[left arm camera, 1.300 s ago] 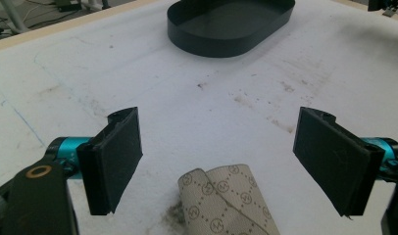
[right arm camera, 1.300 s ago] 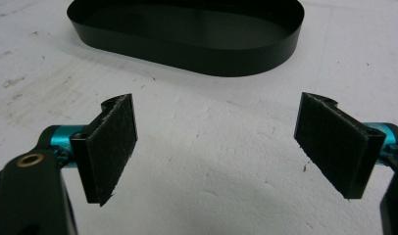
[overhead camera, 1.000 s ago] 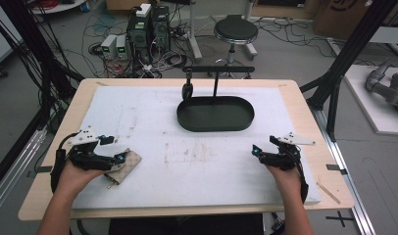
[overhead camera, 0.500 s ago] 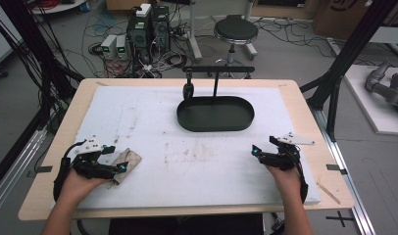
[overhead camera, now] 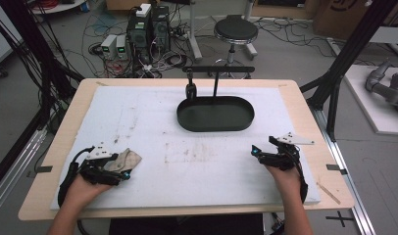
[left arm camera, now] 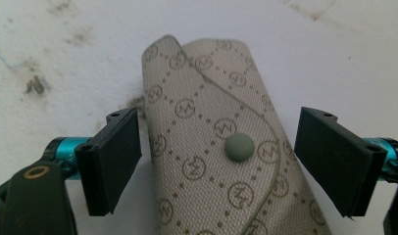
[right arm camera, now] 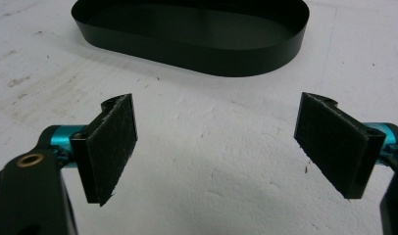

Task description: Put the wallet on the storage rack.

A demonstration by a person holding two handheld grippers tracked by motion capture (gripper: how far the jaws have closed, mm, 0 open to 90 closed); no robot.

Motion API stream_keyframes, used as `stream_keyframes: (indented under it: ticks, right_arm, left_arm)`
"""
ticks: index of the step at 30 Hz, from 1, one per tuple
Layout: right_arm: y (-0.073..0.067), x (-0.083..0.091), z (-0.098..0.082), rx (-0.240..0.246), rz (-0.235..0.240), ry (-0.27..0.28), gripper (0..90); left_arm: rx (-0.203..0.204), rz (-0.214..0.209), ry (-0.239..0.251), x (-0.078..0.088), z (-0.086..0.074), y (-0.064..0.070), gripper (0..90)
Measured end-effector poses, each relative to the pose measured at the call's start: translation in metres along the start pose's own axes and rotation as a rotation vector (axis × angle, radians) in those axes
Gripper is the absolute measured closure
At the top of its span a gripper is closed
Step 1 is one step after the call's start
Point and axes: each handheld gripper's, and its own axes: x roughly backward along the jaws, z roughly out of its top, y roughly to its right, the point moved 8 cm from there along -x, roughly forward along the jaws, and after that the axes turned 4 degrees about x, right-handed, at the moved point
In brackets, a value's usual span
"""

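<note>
— Beige fabric with a printed monogram: that is the pouch in the high view, lying near the front left corner of the white surface. What is around it?

— The left tongs sit right at it, held in the person's left hand, with the pouch poking out past their tips. Well apart on the right, the right tongs rest low over bare surface in the right hand. A black oval tray stands toward the far middle, with a black stand just behind it.

— And the left gripper view?

— The pouch runs up between the two black jaws of the left tongs, its flap curving across and a grey-green snap button near the middle. The jaws stand wide, one on each side. The left pad is just beside the fabric's edge, perhaps touching it; the right one shows a gap of white surface. The tongs straddle the pouch rather than pinch it.

— The right gripper view?

— The right tongs are spread wide with nothing between them, above stained white surface. The black tray lies ahead of them, well apart.
</note>
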Motion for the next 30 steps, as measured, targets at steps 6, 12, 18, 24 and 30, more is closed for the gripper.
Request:
stream_keyframes:
  ticks: [6, 12, 18, 24, 30]
  right_arm:
    - [-0.001, -0.001, 0.0, -0.003, 0.002, -0.003, 16.6]
    - [-0.001, -0.001, -0.001, 0.001, 0.0, -0.005, 16.6]
    - [0.0, -0.001, -0.001, 0.007, 0.0, -0.006, 16.6]
    - [-0.001, -0.001, -0.002, -0.001, 0.004, -0.008, 16.5]
    - [0.0, 0.0, -0.003, -0.006, 0.001, -0.009, 16.6]
  left_arm:
    - [-0.018, 0.02, 0.006, 0.0, -0.001, 0.001, 18.5]
    - [-0.011, 0.023, 0.027, 0.003, -0.001, -0.001, 29.6]
    - [-0.002, 0.015, 0.029, 0.004, 0.002, -0.001, 35.7]
    - [-0.021, -0.023, 0.056, 0.004, 0.015, 0.005, 36.5]
    - [-0.032, -0.068, 0.103, 0.001, 0.039, 0.012, 36.5]
